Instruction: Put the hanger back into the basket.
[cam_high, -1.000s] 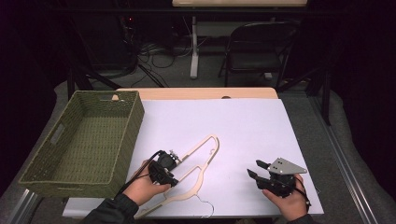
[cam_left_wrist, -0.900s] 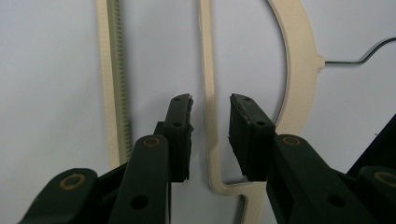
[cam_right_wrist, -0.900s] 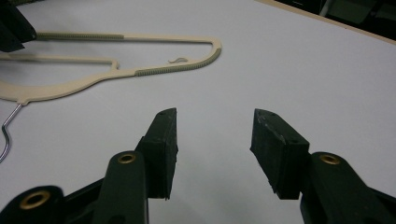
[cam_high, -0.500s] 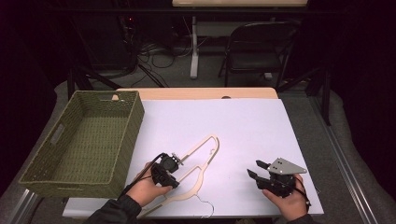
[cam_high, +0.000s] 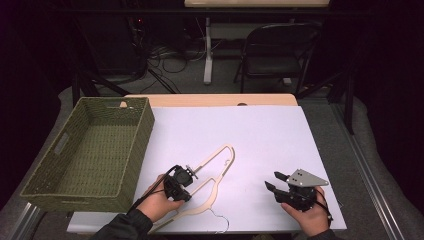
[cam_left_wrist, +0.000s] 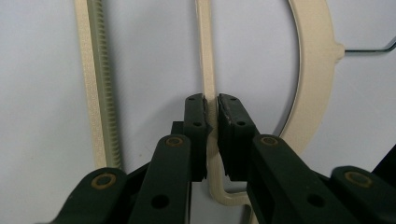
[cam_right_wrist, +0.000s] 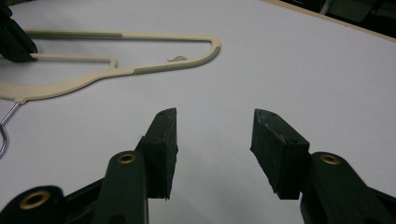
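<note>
The left gripper (cam_left_wrist: 211, 105) has just been closing, and its two black jaws now stand nearly together on the thin inner bar of the cream plastic hanger (cam_left_wrist: 207, 56). The pads press the bar from both sides, close to where the bar bends at its lower end. In the high view the left gripper (cam_high: 181, 181) sits over the lower half of the hanger (cam_high: 216, 162), which lies flat on the white table cover (cam_high: 260, 135), just beside the woven green basket (cam_high: 131, 150). The hanger's wire hook (cam_high: 220, 222) points toward the person's edge of the table.

Procedure for the step in hand, judged from this position:

1. Confirm the grip before lifting. The bar is narrow and smooth, so keep the pads square to it and centred; a skewed hold is likely to let the bar twist out.
2. Lift straight up first. The hold is off the hanger's middle, so expect the long ribbed arm (cam_left_wrist: 100, 84) to droop and swing.
3. Keep the wire hook clear of the cover while rising, as it could snag.
4. If the basket is the destination, carry the hanger over its near wall with the long axis along the basket's length.

The right gripper (cam_right_wrist: 215, 140) rests on the cover well apart from the hanger (cam_right_wrist: 140, 70), jaws about half open and holding nothing. In the high view the right gripper (cam_high: 275, 182) lies near the table's right front corner. Keep it clear, or bring it to steady the free end if the hanger swings.
</note>
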